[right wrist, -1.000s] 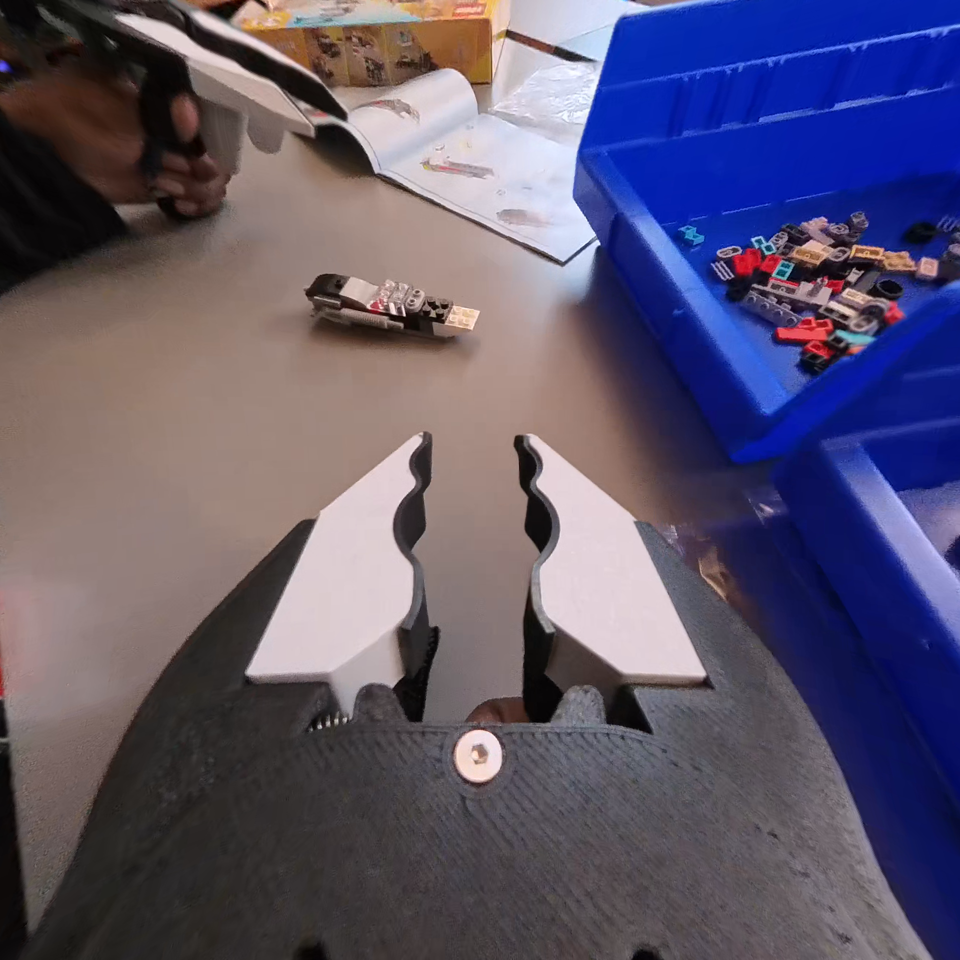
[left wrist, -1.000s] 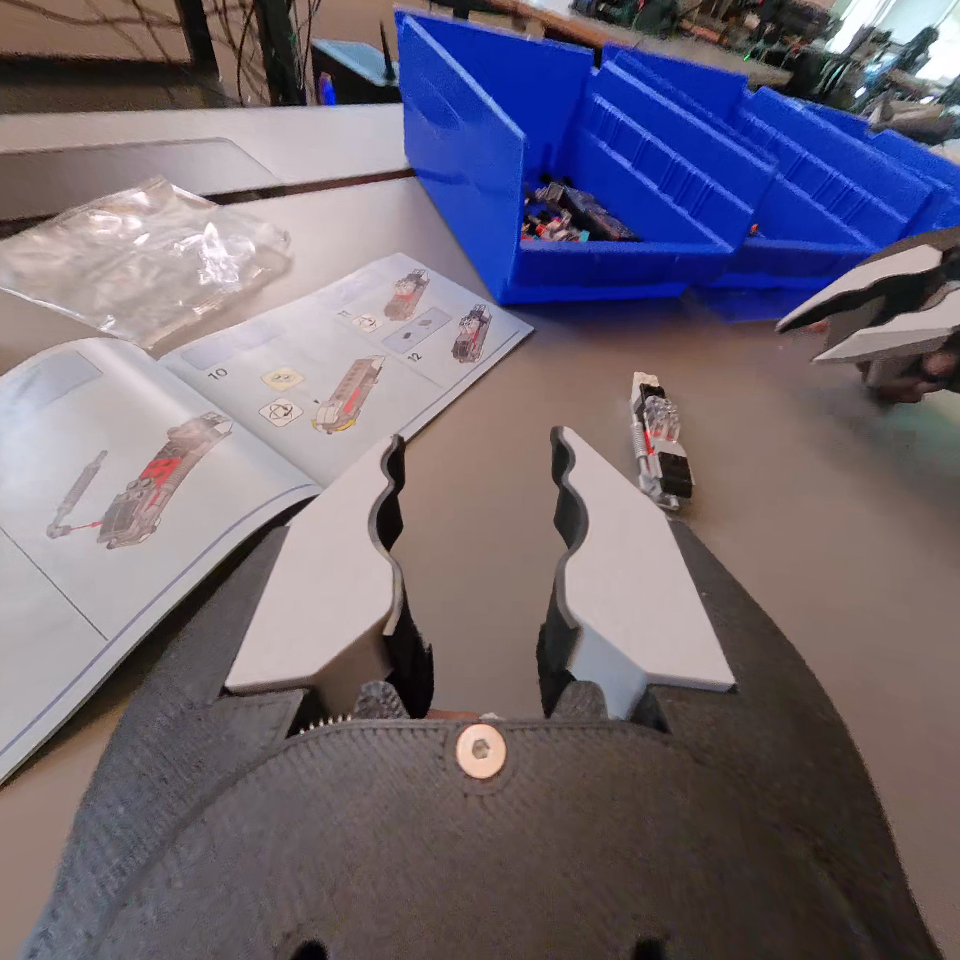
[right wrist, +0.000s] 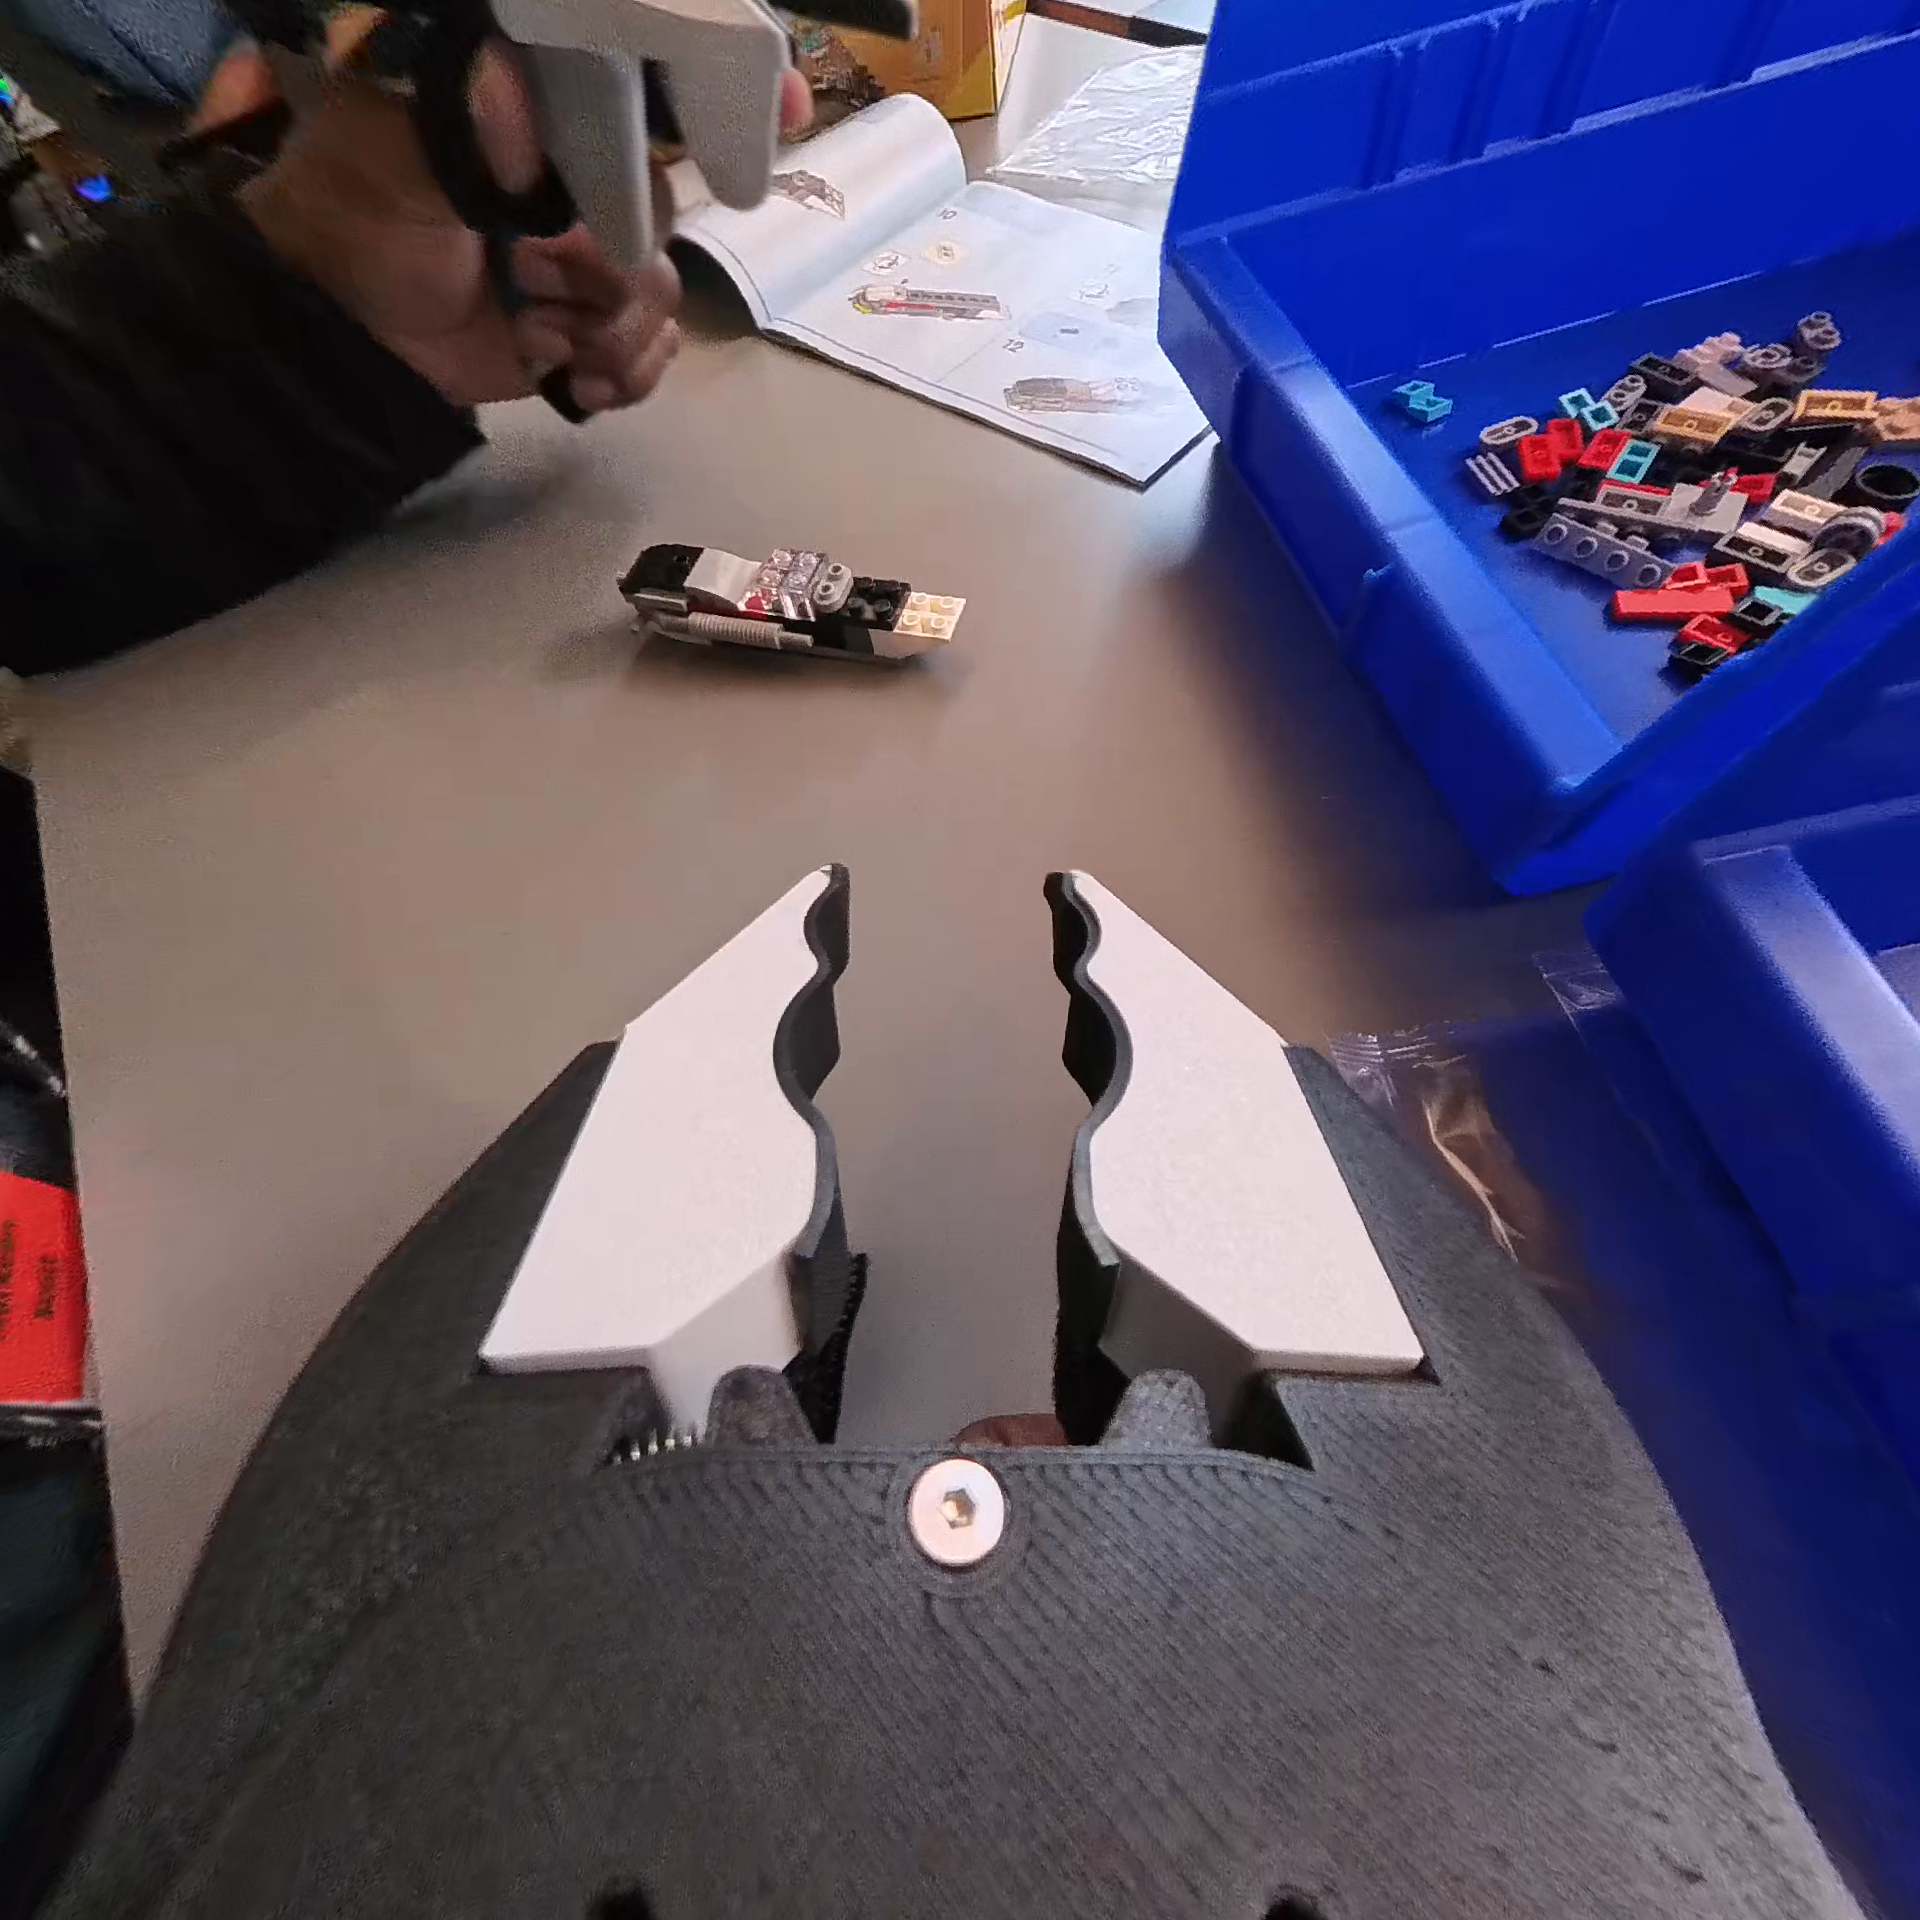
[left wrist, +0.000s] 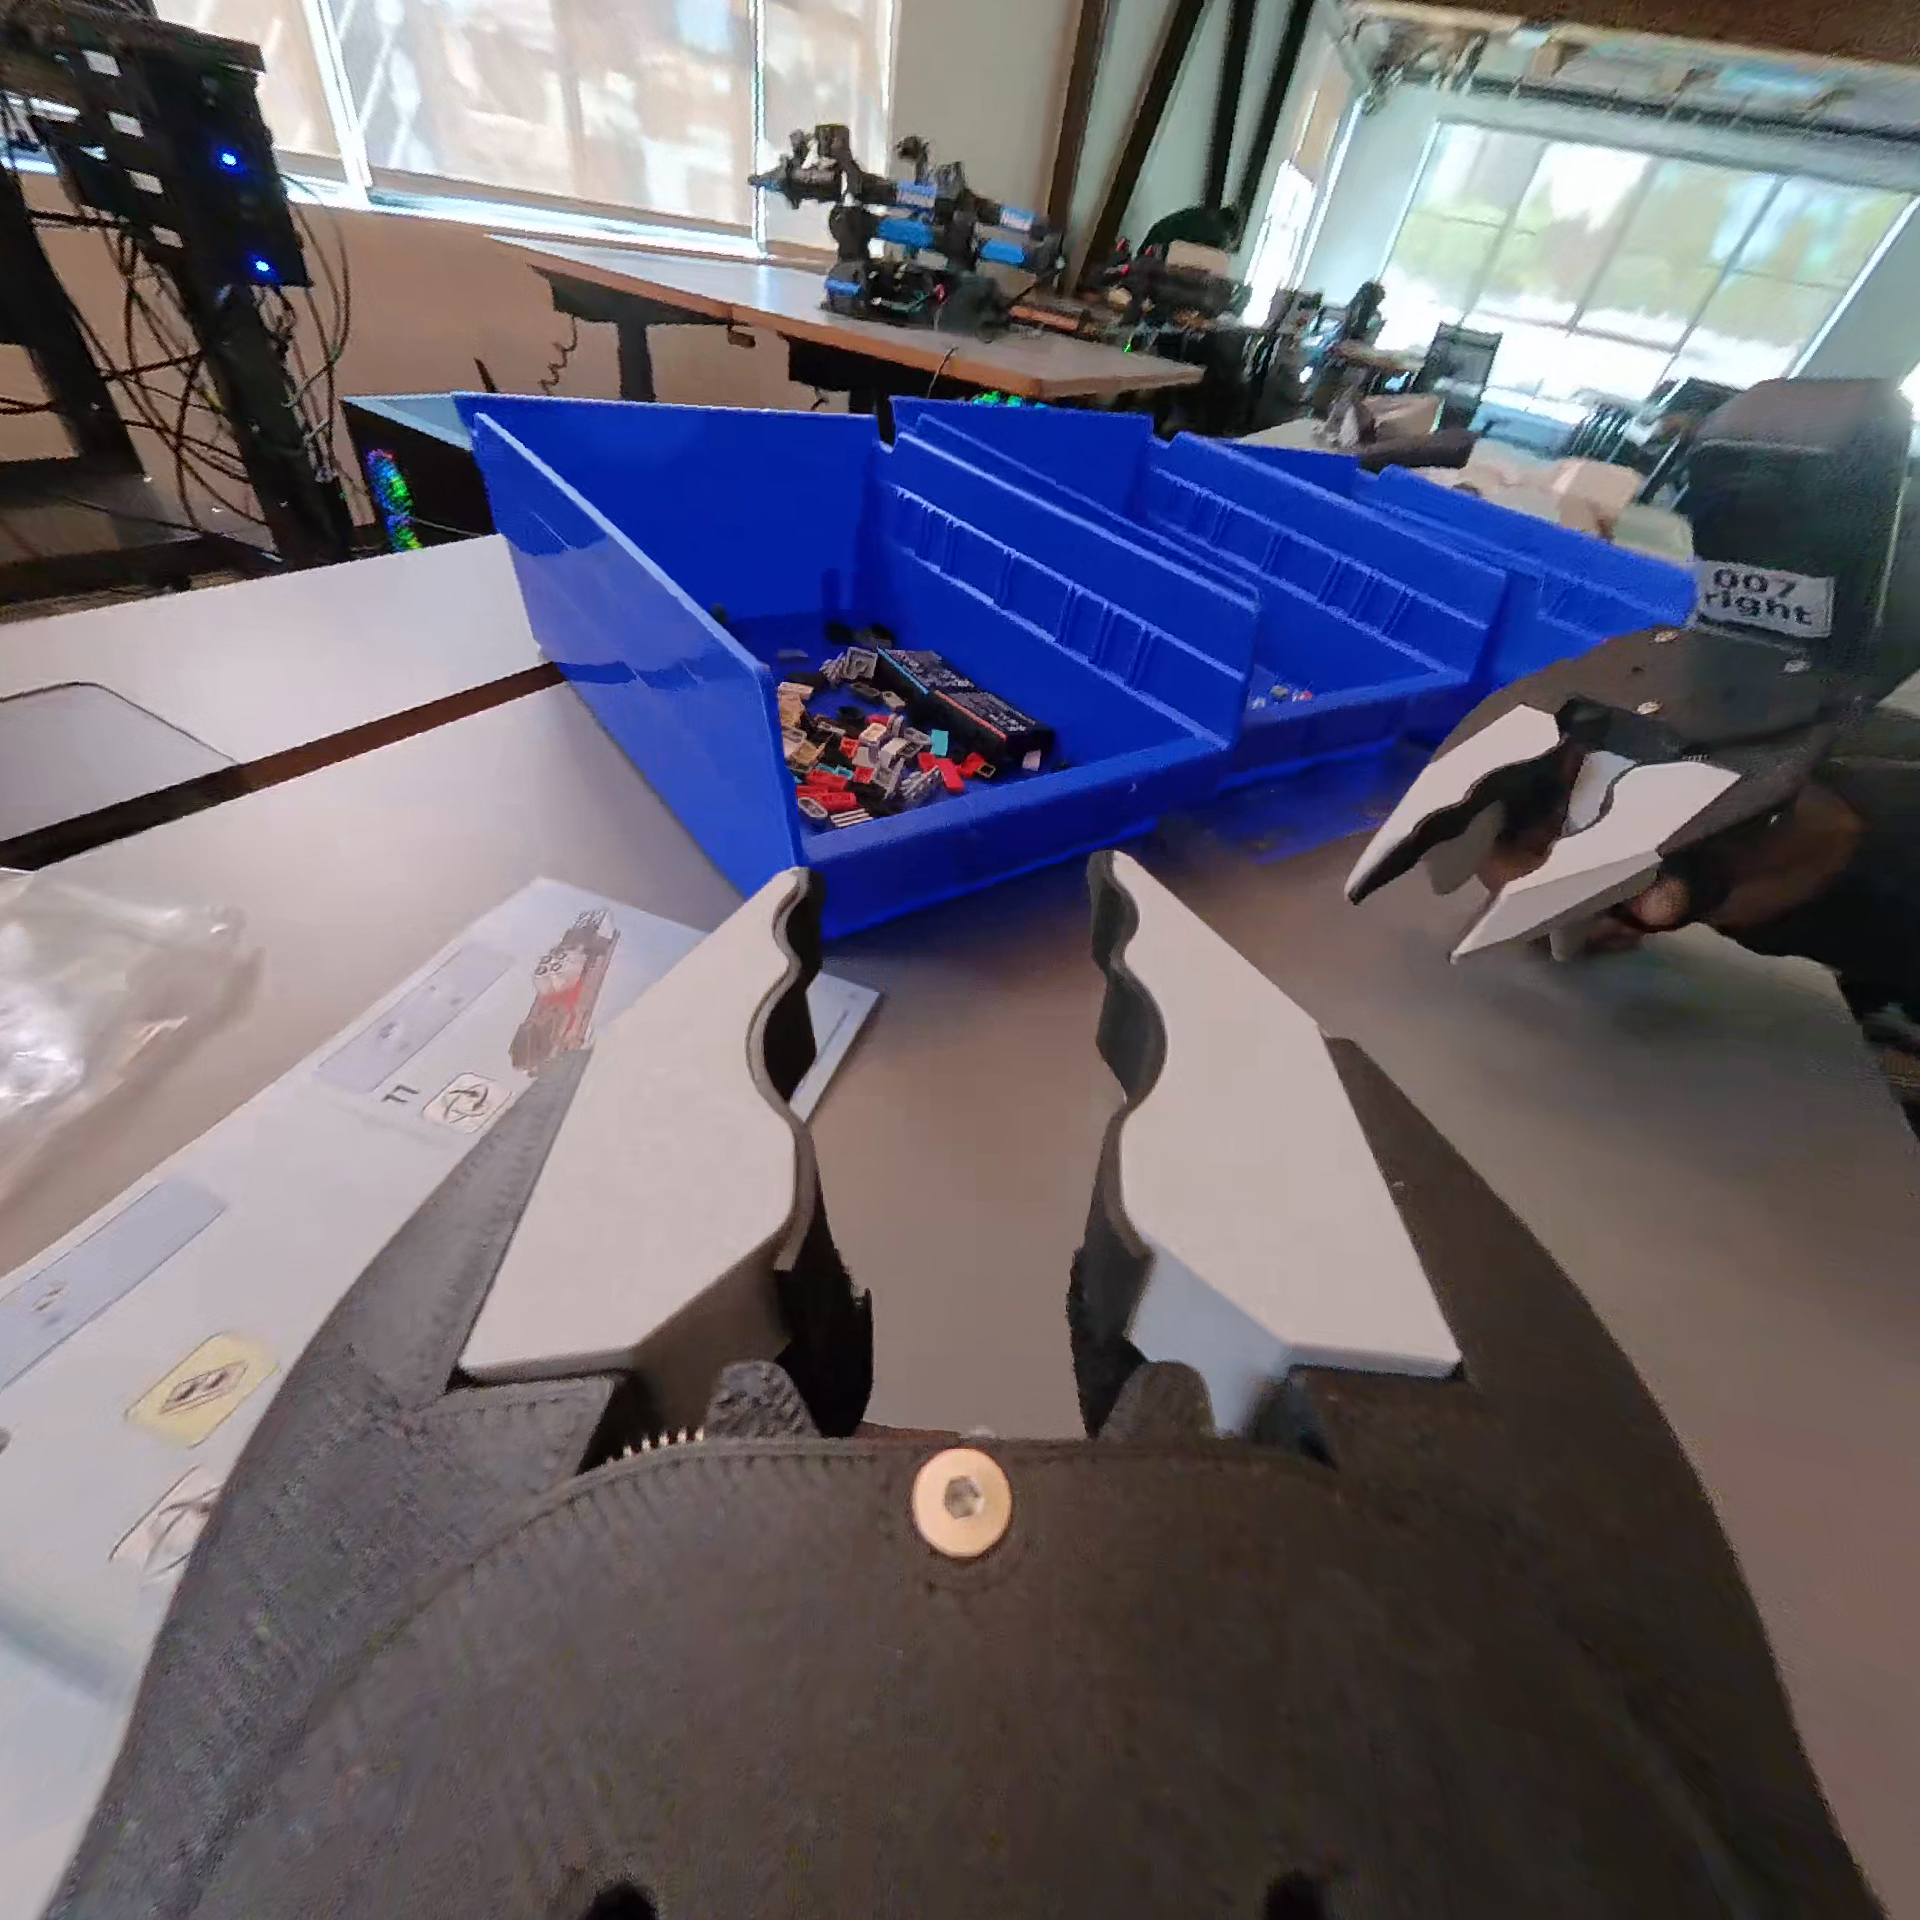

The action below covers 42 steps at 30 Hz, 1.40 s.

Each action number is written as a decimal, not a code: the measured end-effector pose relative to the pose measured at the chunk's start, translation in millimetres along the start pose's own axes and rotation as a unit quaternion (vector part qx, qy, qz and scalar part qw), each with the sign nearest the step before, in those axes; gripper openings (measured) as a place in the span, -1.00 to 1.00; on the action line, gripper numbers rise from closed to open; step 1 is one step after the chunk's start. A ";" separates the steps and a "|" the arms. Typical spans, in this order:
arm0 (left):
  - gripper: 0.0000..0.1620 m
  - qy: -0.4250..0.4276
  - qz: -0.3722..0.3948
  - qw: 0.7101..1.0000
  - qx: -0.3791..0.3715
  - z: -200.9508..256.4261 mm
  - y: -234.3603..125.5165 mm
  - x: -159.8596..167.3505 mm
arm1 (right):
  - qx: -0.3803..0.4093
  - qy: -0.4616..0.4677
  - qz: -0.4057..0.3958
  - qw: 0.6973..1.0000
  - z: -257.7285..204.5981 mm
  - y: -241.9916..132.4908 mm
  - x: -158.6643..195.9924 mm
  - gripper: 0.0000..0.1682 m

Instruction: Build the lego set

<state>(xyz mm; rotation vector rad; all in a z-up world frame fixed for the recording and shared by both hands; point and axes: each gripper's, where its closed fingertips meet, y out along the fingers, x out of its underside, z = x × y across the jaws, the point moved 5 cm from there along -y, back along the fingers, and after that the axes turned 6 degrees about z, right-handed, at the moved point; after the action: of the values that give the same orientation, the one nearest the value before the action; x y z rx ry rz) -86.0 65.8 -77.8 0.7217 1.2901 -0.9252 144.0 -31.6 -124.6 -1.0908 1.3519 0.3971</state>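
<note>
1. Lego build (right wrist: pixel 795 606), the half-done black, grey and white vehicle, lies flat on the grey table (right wrist: pixel 416 831), out in the open a bit to the left of the nearest blue bin (right wrist: pixel 1382 582). My guess is it's parked there so either gripper can reach it without bumping a bin wall.

2. Loose bricks (right wrist: pixel 1714 499) sit heaped on that bin's floor (red, teal, grey, black and tan, all mixed), so nothing rolls off while I hunt for the next part.

3. Instruction booklet (right wrist: pixel 966 301) lies open just behind the build, its near corner almost at the bin's front left corner. Seems placed so I can check the step and the parts together.

4. My left gripper (left wrist: pixel 945 914) is empty with its fingers spread, held above the booklet's corner and aimed straight at the bin's front wall, probably lining up to pick a piece.

5. My right gripper (right wrist: pixel 945 883) is empty as well, fingers apart, low over the table just left of the bin, with the build straight ahead.

6. Clear plastic bag (left wrist: pixel 94 997) lies left of the bin, past the booklet (out of the way, I reckon).

7. Plenty of bricks still in the bin, so I'd say the build's far from done.
</note>
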 end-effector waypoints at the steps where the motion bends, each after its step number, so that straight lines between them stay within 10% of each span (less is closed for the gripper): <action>1: -0.34 -0.009 0.008 1.000 0.005 -3.7 3.2 4.0 | 0.001 0.003 0.001 1.000 0.8 -0.3 -0.3 -0.52; 8: -0.35 -0.054 0.014 0.998 0.015 -2.7 -17.0 11.7 | 0.024 0.010 0.010 1.000 4.8 -1.9 -1.3 -0.55; 13: -0.13 -0.087 -0.146 0.983 0.064 40.6 -37.9 52.1 | 0.025 0.015 0.004 1.000 5.8 -0.7 -0.6 -0.56; 26: -0.65 -0.006 -0.272 0.962 0.019 64.4 -32.0 82.0 | 0.031 0.014 0.000 0.999 6.0 0.5 -0.1 -0.59; 42: -0.65 -0.482 -0.069 0.872 0.052 10.1 -53.4 56.4 | 0.027 0.024 -0.002 0.999 7.1 1.0 0.4 -0.59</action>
<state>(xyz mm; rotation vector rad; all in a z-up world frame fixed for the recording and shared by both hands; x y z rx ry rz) -126.7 22.8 -129.0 0.1606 0.3969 -1.2505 147.4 -25.6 -126.5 -1.0640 1.3953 0.3323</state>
